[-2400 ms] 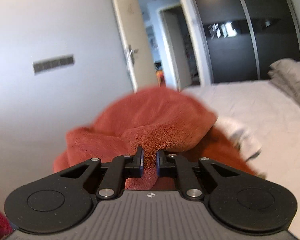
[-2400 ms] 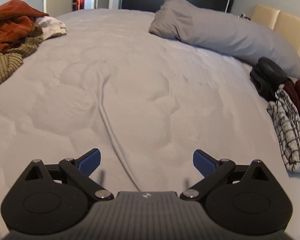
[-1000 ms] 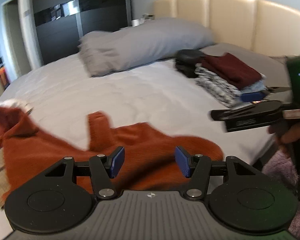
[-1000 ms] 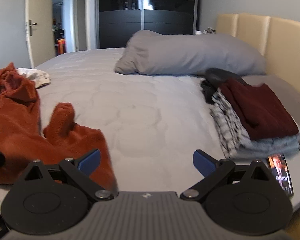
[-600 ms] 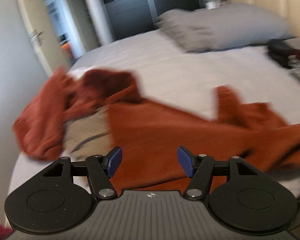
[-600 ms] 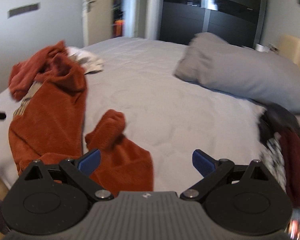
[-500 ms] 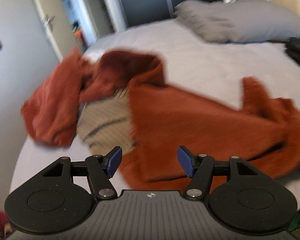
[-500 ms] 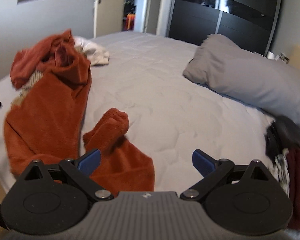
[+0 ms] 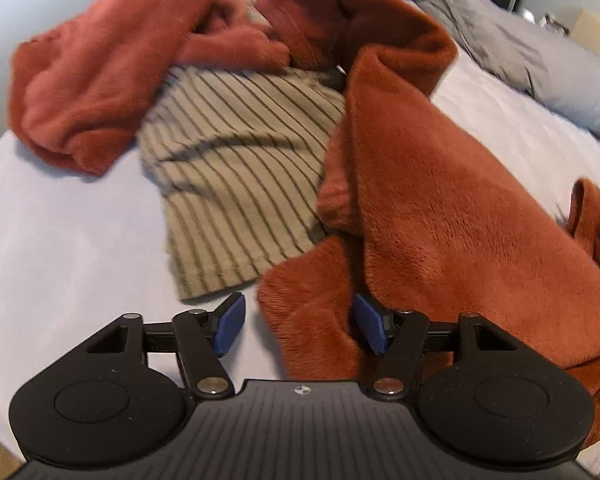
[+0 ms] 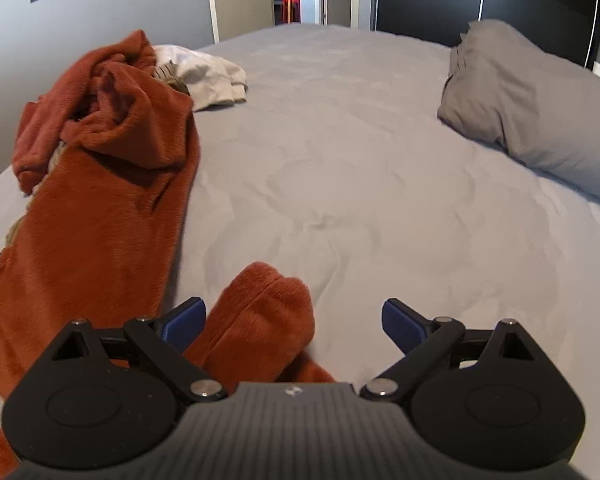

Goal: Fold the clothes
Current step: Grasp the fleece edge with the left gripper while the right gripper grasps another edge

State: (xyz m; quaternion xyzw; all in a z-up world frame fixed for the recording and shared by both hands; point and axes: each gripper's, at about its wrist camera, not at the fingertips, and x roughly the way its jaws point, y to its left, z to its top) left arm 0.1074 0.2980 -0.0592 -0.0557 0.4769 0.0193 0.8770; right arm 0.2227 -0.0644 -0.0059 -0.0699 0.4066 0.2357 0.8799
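We're lining up both grippers on the rust fleece [image 9: 440,200] edges.
Left gripper [image 9: 300,322] fingers apart straddling the hem; right gripper [image 10: 292,320] fingers apart around the sleeve [image 10: 260,312], for spreading it flat.

fleece garment [image 9: 440,216] partly over striped top [image 9: 236,160] on bed [image 10: 360,160]

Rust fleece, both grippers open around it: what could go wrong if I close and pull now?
1. The rust fleece drapes over the striped top; pulling may drag that along.
2. The left gripper straddles a bunched hem fold, so it may pinch several layers.
3. The right gripper has only the sleeve end at its left finger; closing may miss.
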